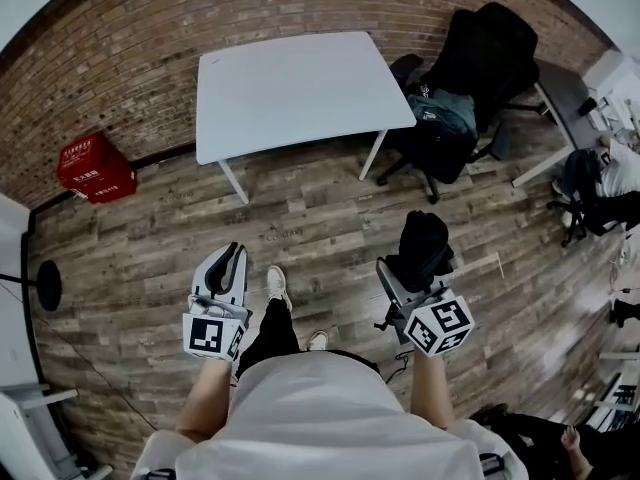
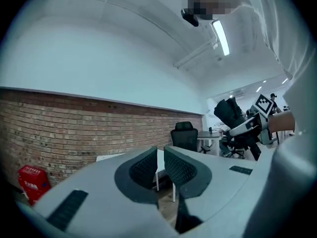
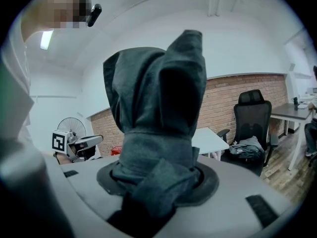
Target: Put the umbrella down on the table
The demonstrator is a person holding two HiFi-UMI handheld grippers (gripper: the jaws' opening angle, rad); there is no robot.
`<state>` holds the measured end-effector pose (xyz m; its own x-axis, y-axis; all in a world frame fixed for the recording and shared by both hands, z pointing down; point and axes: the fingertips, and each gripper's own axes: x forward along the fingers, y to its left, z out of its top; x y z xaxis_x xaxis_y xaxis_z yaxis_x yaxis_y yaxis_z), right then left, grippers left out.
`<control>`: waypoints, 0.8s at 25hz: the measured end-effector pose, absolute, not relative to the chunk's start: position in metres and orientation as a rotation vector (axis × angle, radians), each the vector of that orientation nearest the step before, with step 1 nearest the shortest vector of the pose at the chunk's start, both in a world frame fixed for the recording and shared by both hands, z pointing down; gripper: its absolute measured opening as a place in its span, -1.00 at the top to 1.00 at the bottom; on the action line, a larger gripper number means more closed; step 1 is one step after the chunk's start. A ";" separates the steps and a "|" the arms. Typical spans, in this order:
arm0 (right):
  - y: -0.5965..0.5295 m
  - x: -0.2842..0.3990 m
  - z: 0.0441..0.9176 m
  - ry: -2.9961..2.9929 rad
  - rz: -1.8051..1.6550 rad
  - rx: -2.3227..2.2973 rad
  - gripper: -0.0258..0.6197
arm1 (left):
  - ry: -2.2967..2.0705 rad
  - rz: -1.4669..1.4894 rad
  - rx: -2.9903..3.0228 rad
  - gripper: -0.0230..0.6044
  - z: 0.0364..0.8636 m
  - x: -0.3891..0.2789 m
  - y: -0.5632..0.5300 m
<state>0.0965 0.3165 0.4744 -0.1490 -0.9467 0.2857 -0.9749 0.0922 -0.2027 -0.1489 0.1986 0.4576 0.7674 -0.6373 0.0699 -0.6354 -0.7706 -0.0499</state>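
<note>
A folded dark grey umbrella point(image 1: 424, 247) stands upright between the jaws of my right gripper point(image 1: 412, 271), which is shut on it. In the right gripper view the umbrella point(image 3: 157, 103) fills the middle, with its fabric bunched between the pads of the right gripper point(image 3: 158, 178). My left gripper point(image 1: 231, 260) is held level beside it with nothing in it; its pads point(image 2: 179, 168) stand almost together. The white table point(image 1: 296, 90) is ahead across the wooden floor, a few steps away, with nothing on its top. It also shows in the right gripper view, the table point(image 3: 212, 138) lying behind the umbrella.
A black office chair point(image 1: 478, 60) with a dark bag on it stands right of the table. A red crate point(image 1: 94, 167) sits by the brick wall at the left. A grey desk point(image 1: 566, 94) and more chairs are at the far right. A fan base point(image 1: 46, 286) stands at the left.
</note>
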 end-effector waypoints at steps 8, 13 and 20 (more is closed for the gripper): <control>0.220 0.112 0.468 -2.216 0.538 2.002 0.22 | 1.015 -0.098 -2.980 0.74 0.462 -0.126 0.099; 0.149 0.111 0.450 -2.213 0.514 2.026 0.22 | 0.975 -0.050 -2.997 0.74 0.451 -0.120 0.023; 0.081 0.098 0.452 -2.172 0.539 2.013 0.21 | 0.928 -0.014 -3.040 0.74 0.453 -0.119 -0.055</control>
